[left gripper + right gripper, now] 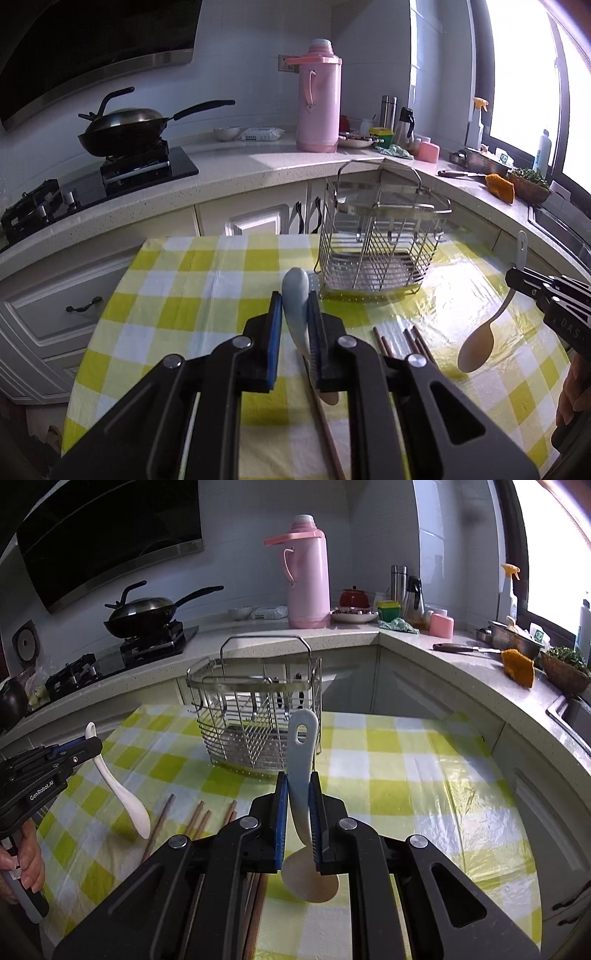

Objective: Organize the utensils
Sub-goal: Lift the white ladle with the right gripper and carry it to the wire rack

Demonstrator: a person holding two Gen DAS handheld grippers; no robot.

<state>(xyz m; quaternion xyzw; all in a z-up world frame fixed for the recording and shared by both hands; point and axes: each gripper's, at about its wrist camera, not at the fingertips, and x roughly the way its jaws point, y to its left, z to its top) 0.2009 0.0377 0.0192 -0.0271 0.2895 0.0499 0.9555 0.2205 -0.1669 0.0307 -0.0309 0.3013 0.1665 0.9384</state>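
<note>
While both tongs lift spoons, the wire caddy waits ahead.
Left tongs pinch a white spoon; right tongs pinch a spatula-like spoon, handles up; caddy stands toward the counter's far edge, nearer the right tongs.

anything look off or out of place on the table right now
Nothing is spilled or damaged. The wire caddy stands upright and empty on the checked tablecloth. The chopsticks lie loose, fanned at differing angles. The left gripper and right gripper each hold a spoon by its handle, bowl hanging down.
</note>
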